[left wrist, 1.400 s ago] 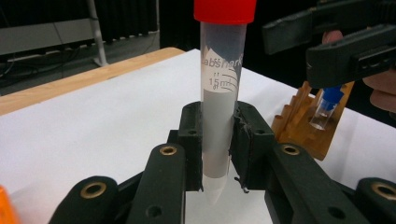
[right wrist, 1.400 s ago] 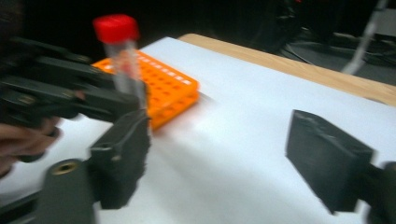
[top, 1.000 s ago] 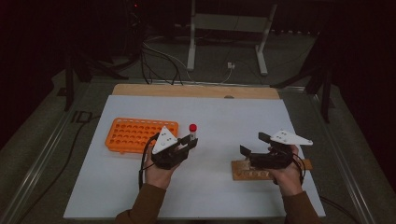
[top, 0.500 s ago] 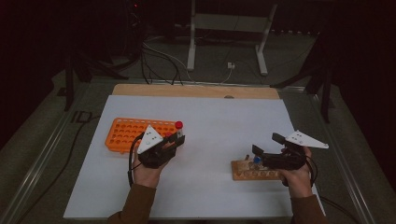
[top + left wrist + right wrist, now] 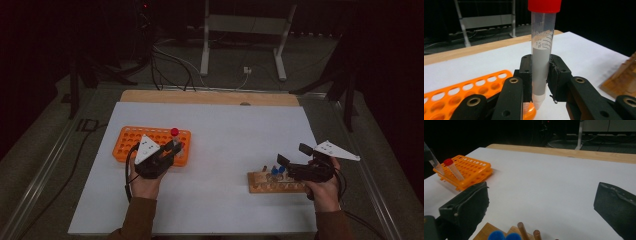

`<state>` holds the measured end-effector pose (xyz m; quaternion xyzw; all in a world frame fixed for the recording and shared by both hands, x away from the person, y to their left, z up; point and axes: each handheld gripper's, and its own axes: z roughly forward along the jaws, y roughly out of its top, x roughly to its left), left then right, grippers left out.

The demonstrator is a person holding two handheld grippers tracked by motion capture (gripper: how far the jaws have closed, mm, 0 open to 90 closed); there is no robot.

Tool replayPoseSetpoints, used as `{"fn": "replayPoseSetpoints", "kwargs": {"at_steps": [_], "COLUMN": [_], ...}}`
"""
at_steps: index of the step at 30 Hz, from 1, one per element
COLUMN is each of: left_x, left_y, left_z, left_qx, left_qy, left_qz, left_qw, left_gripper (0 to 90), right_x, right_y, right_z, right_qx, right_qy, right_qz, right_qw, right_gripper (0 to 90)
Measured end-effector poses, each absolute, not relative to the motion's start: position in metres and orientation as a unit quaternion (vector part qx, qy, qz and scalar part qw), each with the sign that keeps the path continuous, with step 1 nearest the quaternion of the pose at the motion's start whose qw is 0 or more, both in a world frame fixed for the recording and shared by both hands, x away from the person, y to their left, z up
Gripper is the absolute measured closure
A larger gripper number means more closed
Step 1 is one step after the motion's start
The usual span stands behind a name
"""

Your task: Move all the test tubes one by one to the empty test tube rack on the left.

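Hard to read: in my left hand-held gripper view the tube's cap is cut off at the top edge, and the tip sits low between the jaws, right at the rim of the orange rack; can't tell whether it touches the rack or is in a hole yet. The room beyond the bench is too dark to make out apart from cables and a stand's legs.

Left hand-held gripper (image 5: 174, 148): clamped on the red-capped tube (image 5: 541, 57), pads pressing both sides of its lower half, tube upright. It's clear plastic with printed graduation marks. In the high view it sits over the right end of the orange rack (image 5: 131, 142).

Right hand-held gripper (image 5: 294, 158): jaws wide apart, just been opening, nothing between them. It hovers just beside the wooden rack (image 5: 260, 184), at that rack's right end.

Containers: the orange rack's holes that I can see look empty (image 5: 480, 83). The wooden rack holds blue-capped tubes (image 5: 504, 236), cut off at the bottom of my right hand-held gripper view, plus wooden pegs (image 5: 524, 231) sticking up.

Around: white sheet (image 5: 230, 135) covers the bench, a wooden edge (image 5: 210, 97) at the far side. The two racks are well apart, bare sheet between them.
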<state>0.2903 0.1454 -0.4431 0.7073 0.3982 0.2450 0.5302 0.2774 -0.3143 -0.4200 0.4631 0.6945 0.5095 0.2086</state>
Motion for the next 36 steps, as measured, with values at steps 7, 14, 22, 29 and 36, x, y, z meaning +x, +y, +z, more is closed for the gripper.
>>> {"fn": "replayPoseSetpoints", "kwargs": {"at_steps": [7,14,22,29,36], "left_x": [0.3,0.308,0.31,0.311,0.31], "left_y": [0.149,0.148,0.145,0.142,0.144], "left_z": [-0.46,-0.481,-0.495,-0.502,-0.501], "left_qx": [0.698,0.701,0.725,0.742,0.742], "left_qy": [0.419,0.438,0.445,0.448,0.45], "left_qz": [0.279,0.282,0.259,0.251,0.243], "left_qw": [0.51,0.486,0.457,0.431,0.434], "left_gripper": [75.2,75.2,75.2,75.2,74.5], "right_x": [0.278,0.276,0.274,0.272,0.271], "right_y": [-0.318,-0.318,-0.318,-0.317,-0.319], "right_z": [-0.42,-0.419,-0.419,-0.421,-0.421], "right_qx": [0.47,0.468,0.464,0.459,0.459], "right_qy": [0.692,0.694,0.699,0.708,0.709], "right_qz": [0.505,0.503,0.498,0.486,0.484], "right_qw": [0.212,0.216,0.222,0.228,0.228], "right_gripper": [0.0,0.0,0.0,0.0,0.0]}}
